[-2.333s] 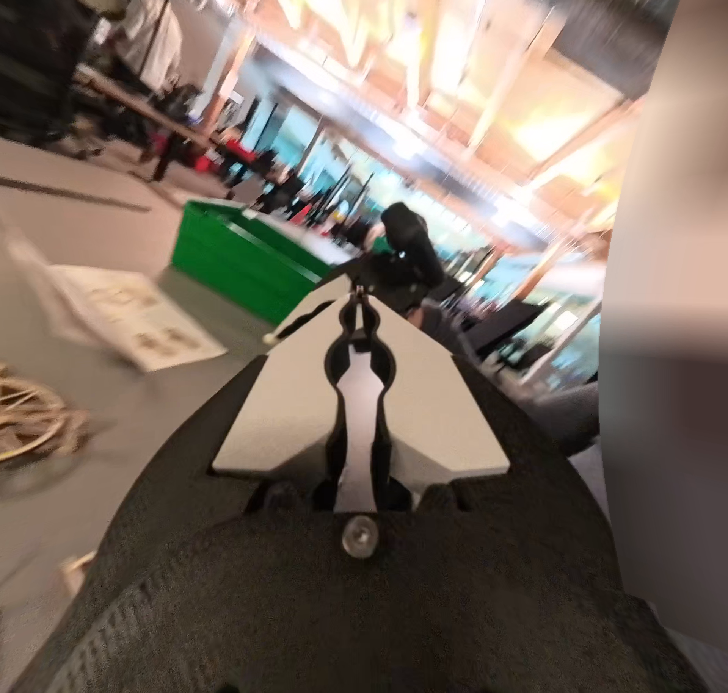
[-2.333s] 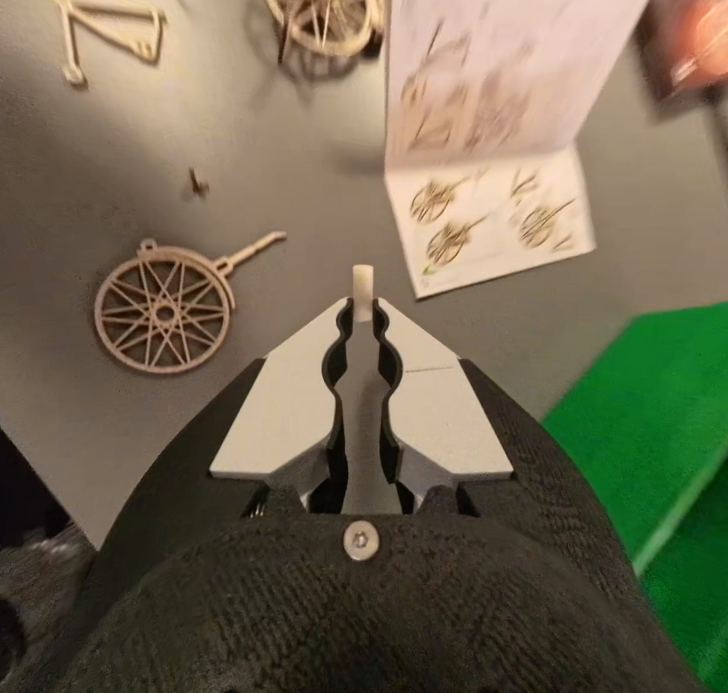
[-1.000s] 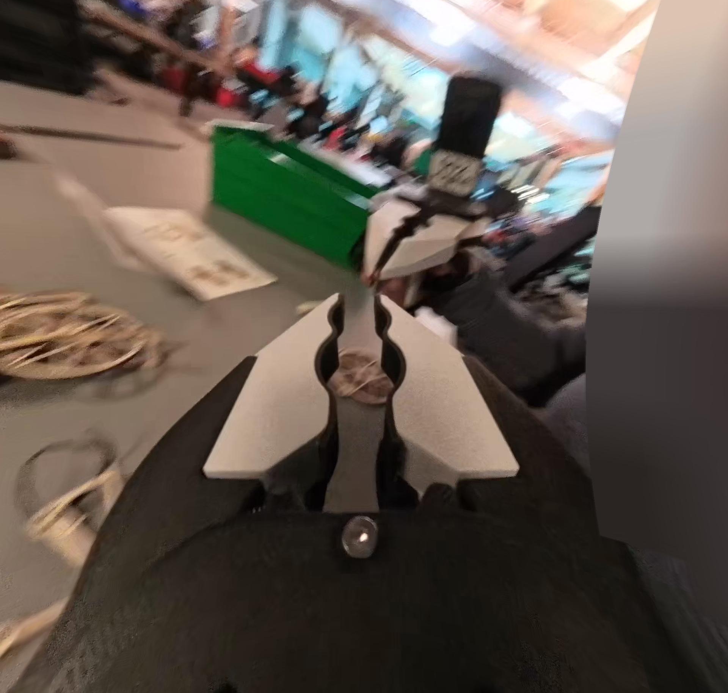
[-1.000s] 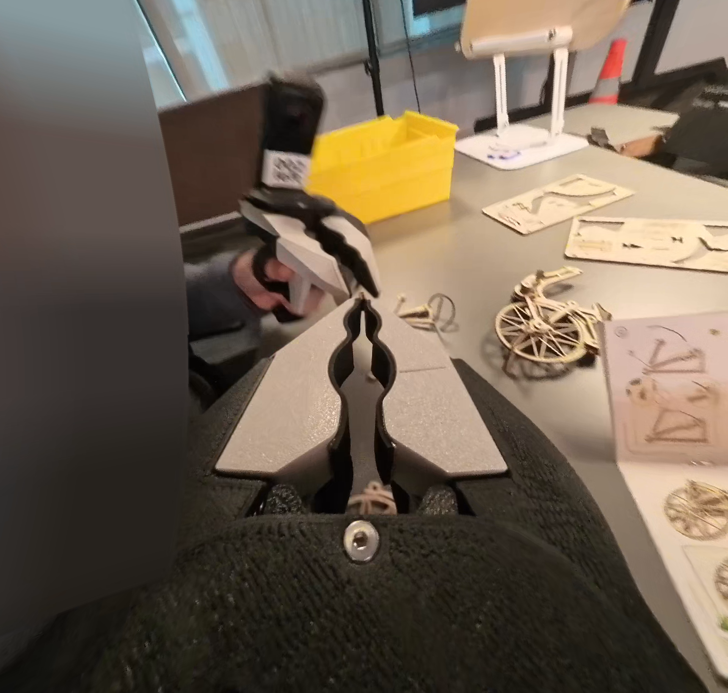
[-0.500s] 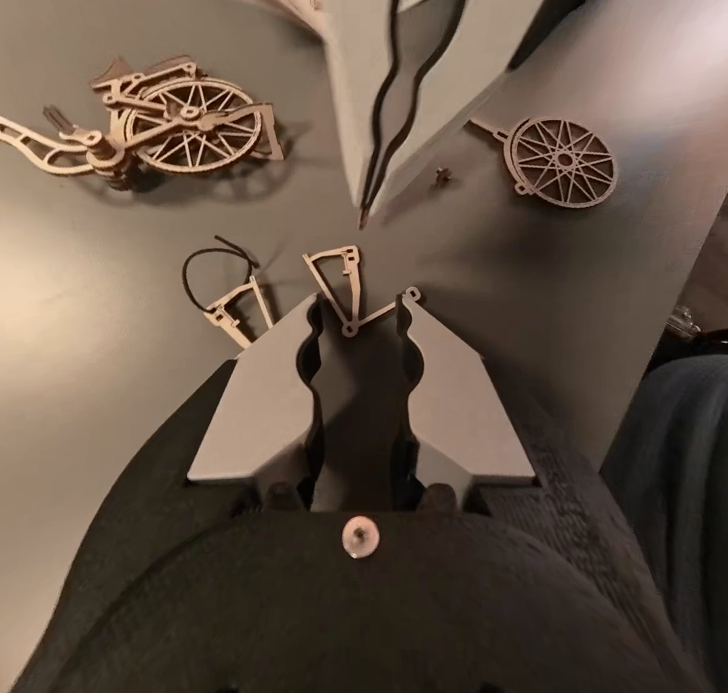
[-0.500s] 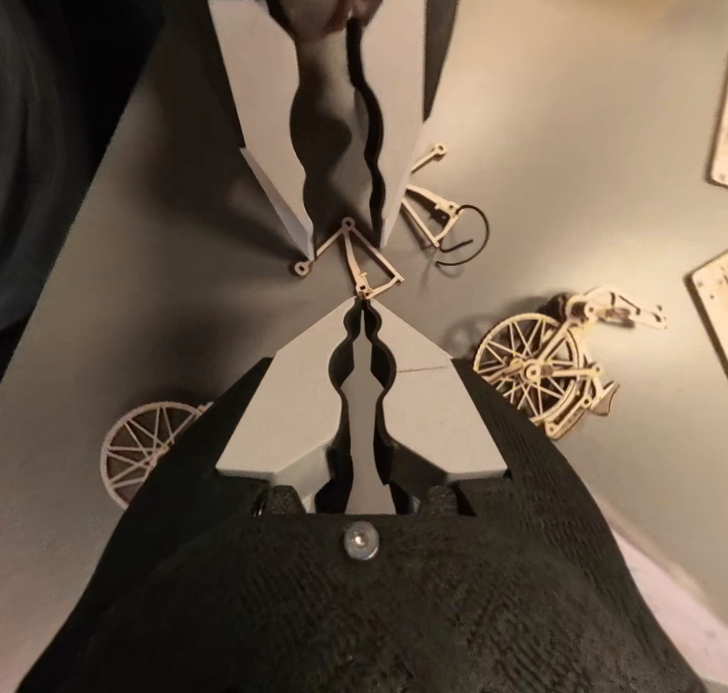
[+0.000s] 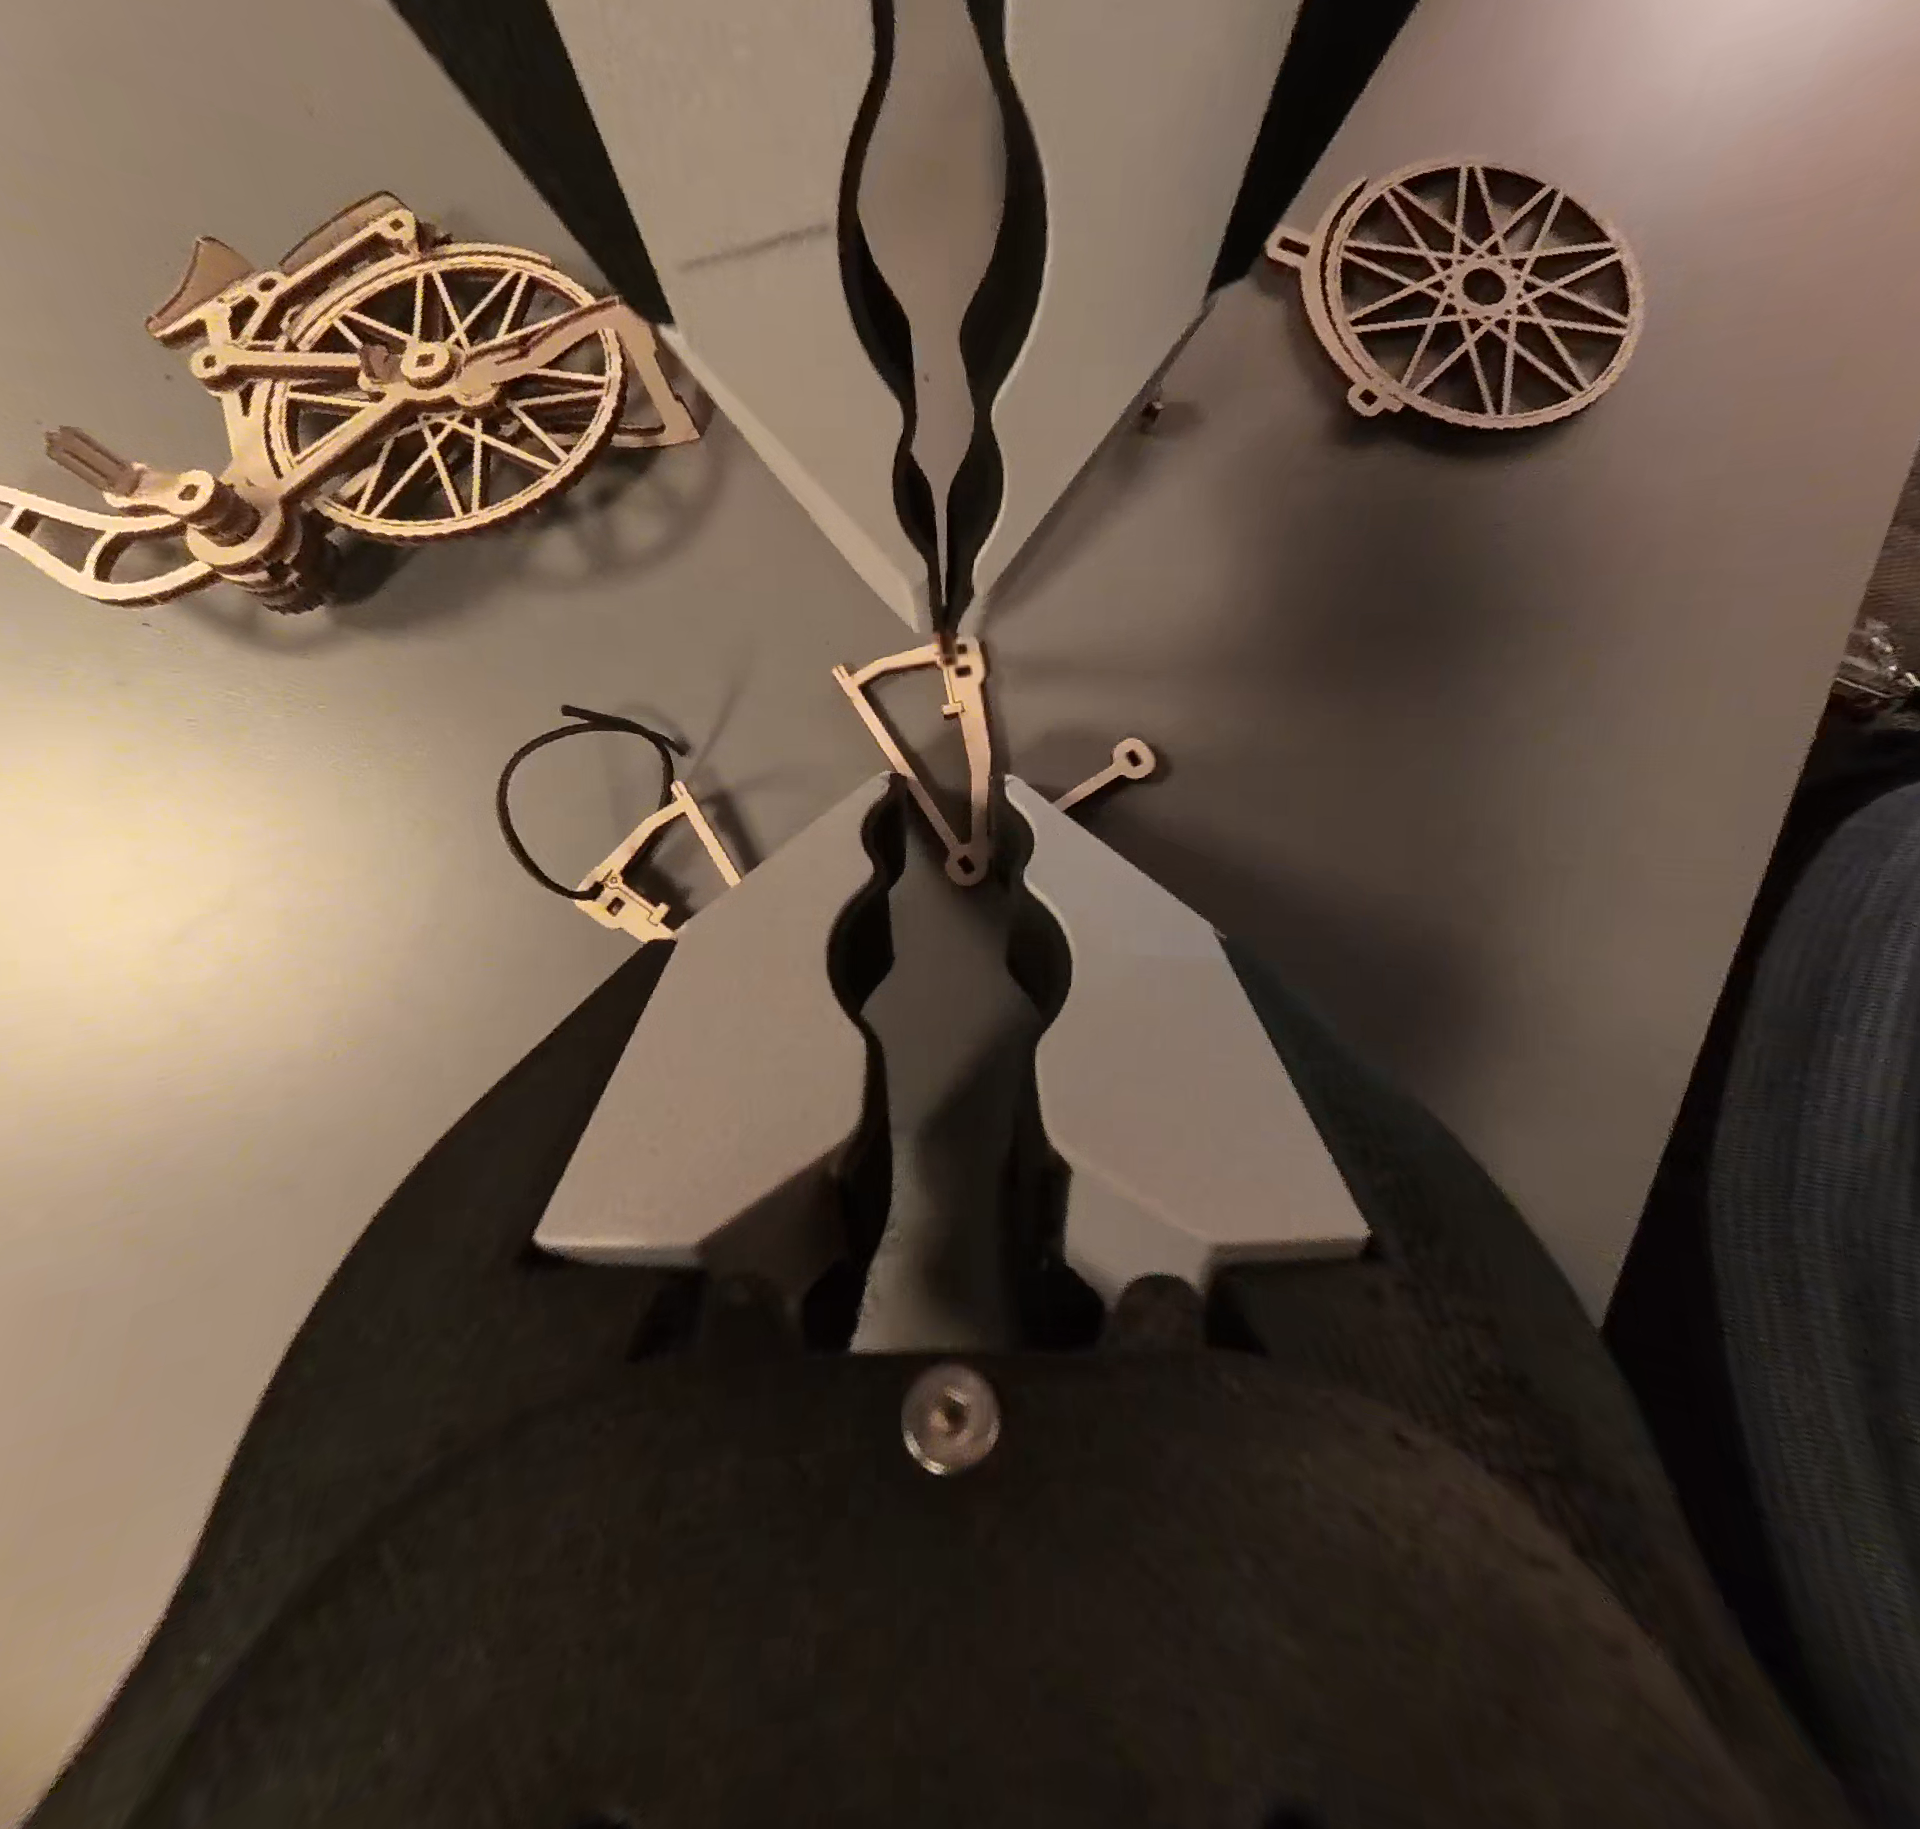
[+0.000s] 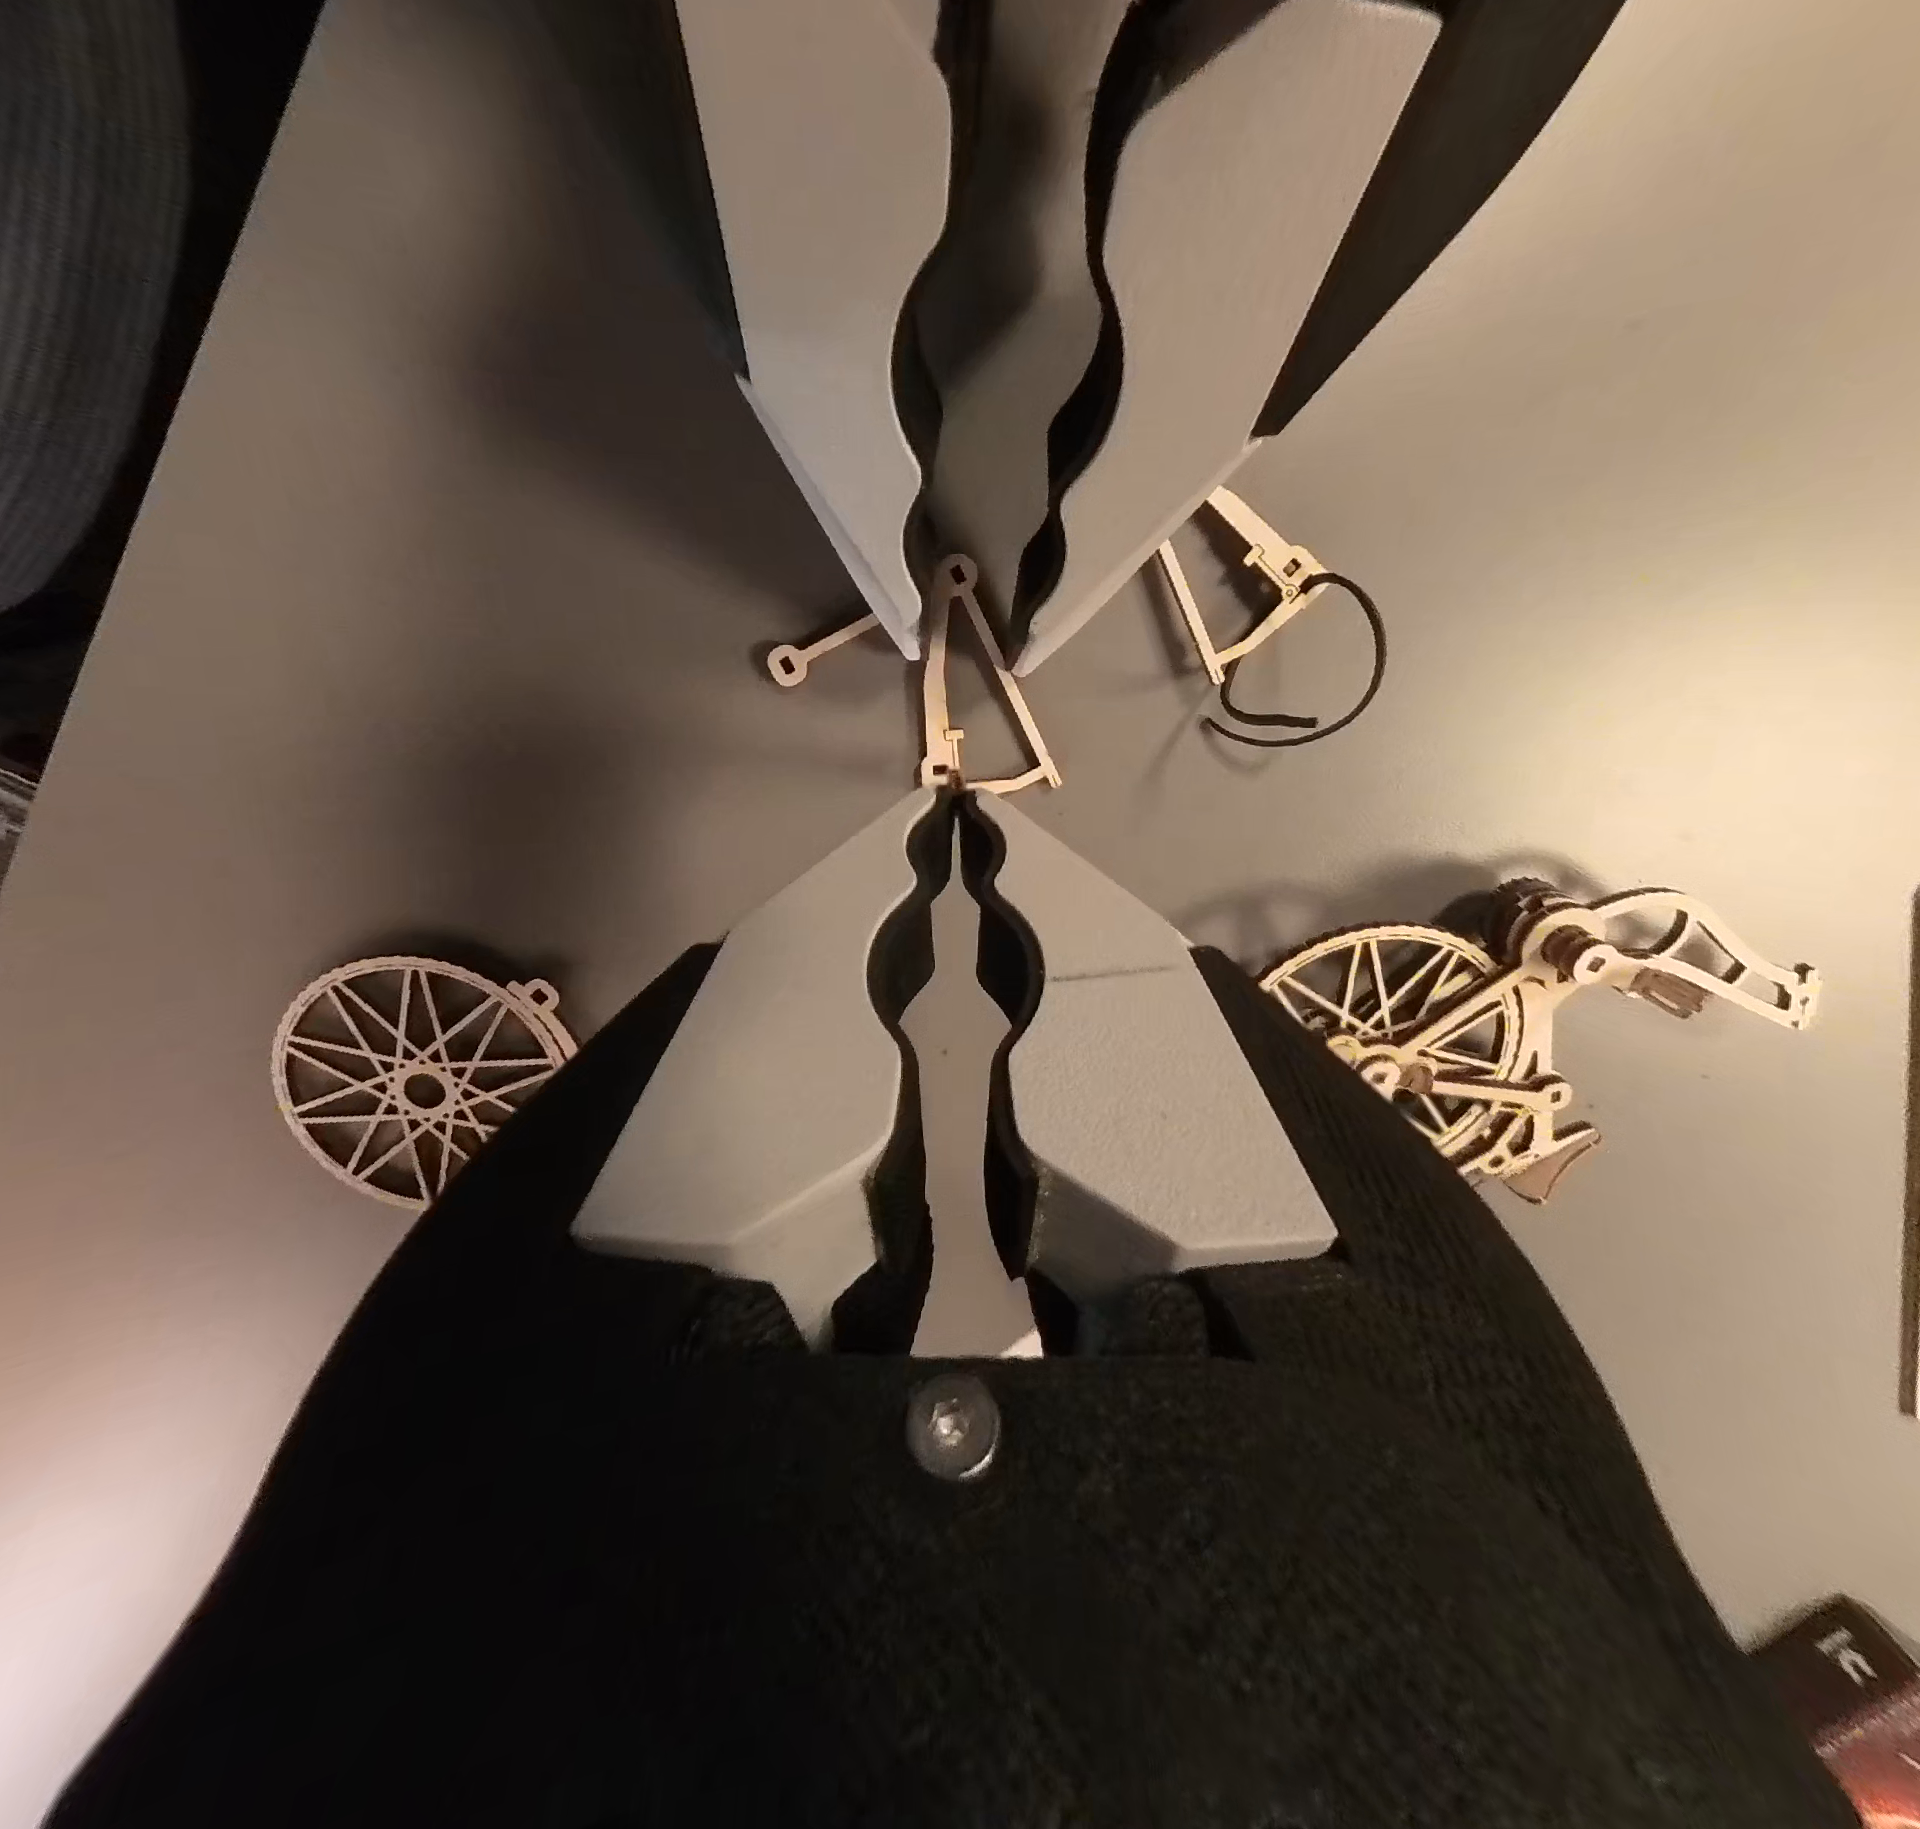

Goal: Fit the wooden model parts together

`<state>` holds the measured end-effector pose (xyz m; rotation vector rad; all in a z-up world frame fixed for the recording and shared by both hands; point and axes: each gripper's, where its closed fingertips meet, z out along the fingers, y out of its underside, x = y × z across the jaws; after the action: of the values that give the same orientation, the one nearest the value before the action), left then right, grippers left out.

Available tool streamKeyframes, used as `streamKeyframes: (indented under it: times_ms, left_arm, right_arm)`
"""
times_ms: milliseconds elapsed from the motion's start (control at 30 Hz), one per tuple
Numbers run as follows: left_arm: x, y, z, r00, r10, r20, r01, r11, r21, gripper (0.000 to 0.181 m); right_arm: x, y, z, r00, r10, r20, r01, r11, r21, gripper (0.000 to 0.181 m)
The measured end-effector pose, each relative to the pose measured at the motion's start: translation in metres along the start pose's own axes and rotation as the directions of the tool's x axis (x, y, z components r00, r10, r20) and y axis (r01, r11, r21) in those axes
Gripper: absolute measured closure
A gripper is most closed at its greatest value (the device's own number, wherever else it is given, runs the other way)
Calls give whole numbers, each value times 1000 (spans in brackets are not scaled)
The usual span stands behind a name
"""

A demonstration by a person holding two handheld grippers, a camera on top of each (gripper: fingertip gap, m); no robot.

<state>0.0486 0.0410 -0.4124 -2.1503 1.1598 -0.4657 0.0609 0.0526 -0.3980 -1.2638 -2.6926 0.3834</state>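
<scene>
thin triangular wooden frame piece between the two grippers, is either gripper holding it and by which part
The thin triangular wooden frame piece lies on the grey table. The right gripper is shut on its notched corner; the left gripper is open astride the pointed end, not yet gripping.

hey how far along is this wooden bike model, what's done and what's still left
Done: the rear wheel assembly with cranks stands built on the table. In hand: the thin triangular frame piece lies flat, the left gripper open around one corner, the right gripper shut at the opposite corner. Left: the loose spoked wheel and the small piece with the black cord are unattached.
</scene>
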Motion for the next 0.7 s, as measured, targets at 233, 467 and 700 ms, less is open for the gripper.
streamKeyframes:
  times_ms: [233, 467, 700]
  left_arm:
    - [0, -1, 0, 1000, 23, -18, -22, 999, 29, 167]
    - [0, -2, 1, 1000, 17, -22, -15, 998, 66, 167]
    - [0, -2, 1, 1000, 1, -26, 2, 994, 108, 167]
  right_arm:
    - [-4, 2, 4, 999, -39, -17, 39, 999, 12, 181]
    - [-4, 2, 5, 998, -49, -43, 49, 999, -12, 181]
    - [-3, 3, 6, 997, -50, -62, 45, 996, -73, 181]
